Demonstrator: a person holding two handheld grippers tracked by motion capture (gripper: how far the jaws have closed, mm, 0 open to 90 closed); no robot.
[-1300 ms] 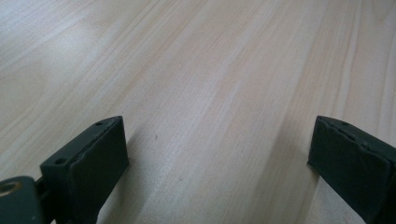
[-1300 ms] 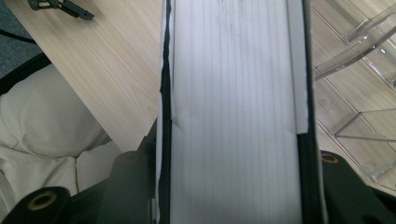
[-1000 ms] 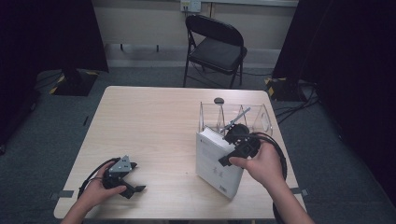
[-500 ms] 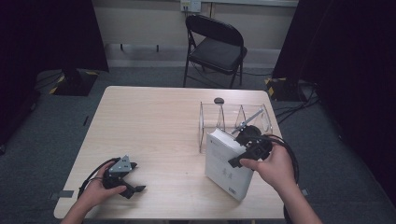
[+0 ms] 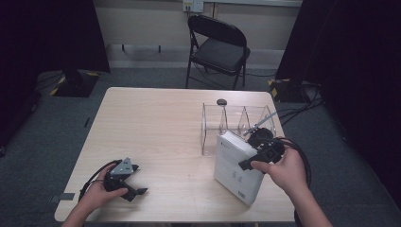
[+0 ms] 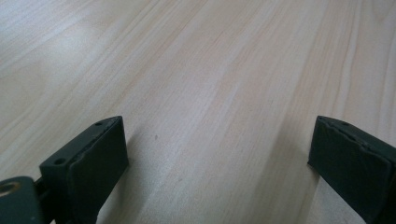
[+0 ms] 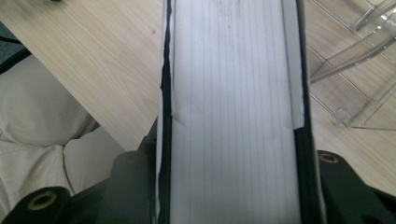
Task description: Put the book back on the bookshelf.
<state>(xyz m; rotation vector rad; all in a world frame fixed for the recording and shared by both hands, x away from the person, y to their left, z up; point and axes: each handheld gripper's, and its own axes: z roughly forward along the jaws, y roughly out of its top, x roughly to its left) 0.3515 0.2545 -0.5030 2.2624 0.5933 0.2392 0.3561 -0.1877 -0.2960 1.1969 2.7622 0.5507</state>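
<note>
A thick white book [image 5: 234,171] is tilted at the table's right front, its lower corner near the table edge. My right gripper [image 5: 251,161] is shut on its upper edge. In the right gripper view the book's page edge [image 7: 233,102] runs up between the two black jaws of the right gripper [image 7: 233,154], which press on both covers. A clear acrylic divider rack [image 5: 236,124] stands just behind the book and appears at the upper right as the rack [image 7: 359,70]. At the front left, my left gripper [image 5: 134,186] rests open on the table; its jaws stand wide apart over bare wood, the left gripper [image 6: 219,154] holding nothing.
A small dark round object [image 5: 221,101] lies behind the rack. A black folding chair [image 5: 218,47] stands beyond the far edge of the wooden table [image 5: 151,123]. Cables trail off the table's right side. The person's light trousers [image 7: 42,126] show below the table's near edge.
My right gripper has carried the book toward the front right, away from the rack. The left gripper has stayed where it was.
</note>
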